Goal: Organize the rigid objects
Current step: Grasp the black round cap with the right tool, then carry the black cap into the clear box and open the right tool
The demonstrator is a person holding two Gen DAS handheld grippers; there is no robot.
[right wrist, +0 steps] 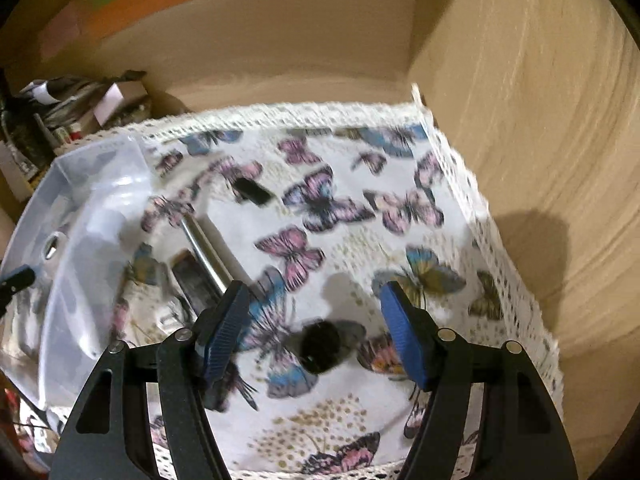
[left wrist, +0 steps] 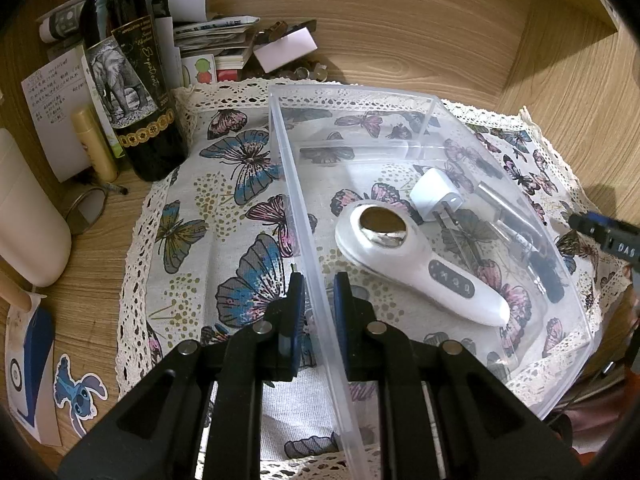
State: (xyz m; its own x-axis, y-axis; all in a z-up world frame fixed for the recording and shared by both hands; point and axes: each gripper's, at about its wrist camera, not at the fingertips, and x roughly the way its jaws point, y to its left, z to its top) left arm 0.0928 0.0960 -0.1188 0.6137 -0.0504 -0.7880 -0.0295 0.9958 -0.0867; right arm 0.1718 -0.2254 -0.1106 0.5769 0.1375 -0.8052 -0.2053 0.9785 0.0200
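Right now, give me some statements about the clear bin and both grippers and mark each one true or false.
1. The left gripper is clamped on the wall of the clear plastic bin. True.
2. The white handheld device lies outside the bin on the cloth. False: it lies inside the bin.
3. The right gripper holds a small black object. False: its jaws stand open and empty above the small black round object on the butterfly cloth.
4. A white plug adapter is in the bin. True.
5. The dark wine bottle stands inside the bin. False: it stands outside the bin, at the cloth's edge.
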